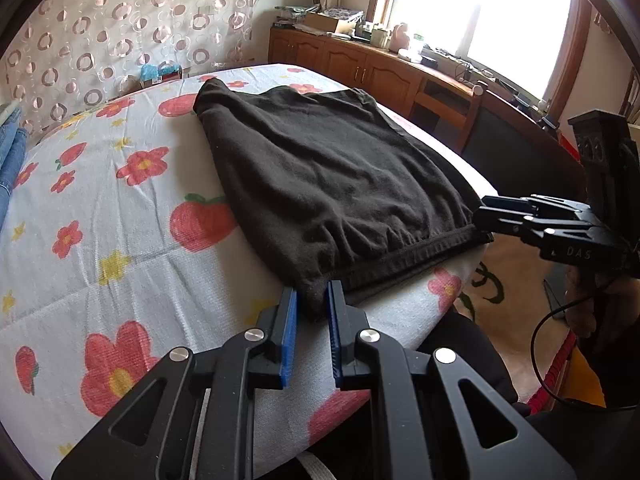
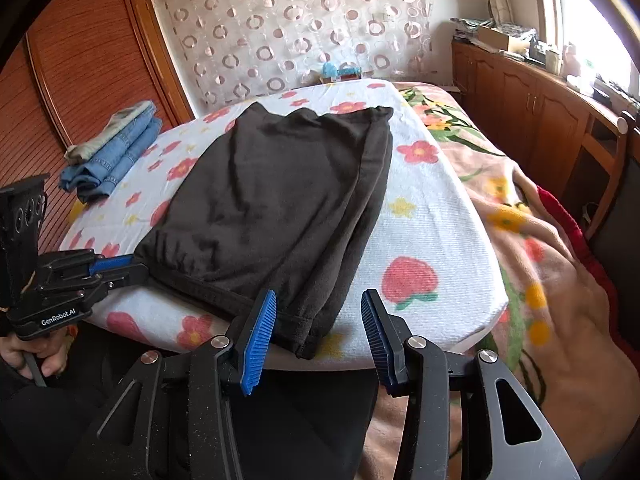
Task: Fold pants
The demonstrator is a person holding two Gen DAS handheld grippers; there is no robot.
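Dark brown pants [image 1: 320, 176] lie folded on a floral-covered board [image 1: 120, 240], waistband toward me. My left gripper [image 1: 313, 300] has its blue pads close around the near left waistband corner, gripping the cloth. It also shows in the right wrist view [image 2: 132, 266] at that corner. My right gripper [image 2: 318, 320] is open, its jaws wide on either side of the near right waistband corner of the pants [image 2: 280, 200], not touching it. In the left wrist view the right gripper [image 1: 486, 216] sits at the waistband's right end.
Folded blue jeans [image 2: 116, 148] lie at the board's far left. A floral blanket [image 2: 540, 260] covers the bed to the right. Wooden cabinets [image 1: 360, 64] with clutter run under the window. A patterned curtain [image 2: 300, 28] hangs behind.
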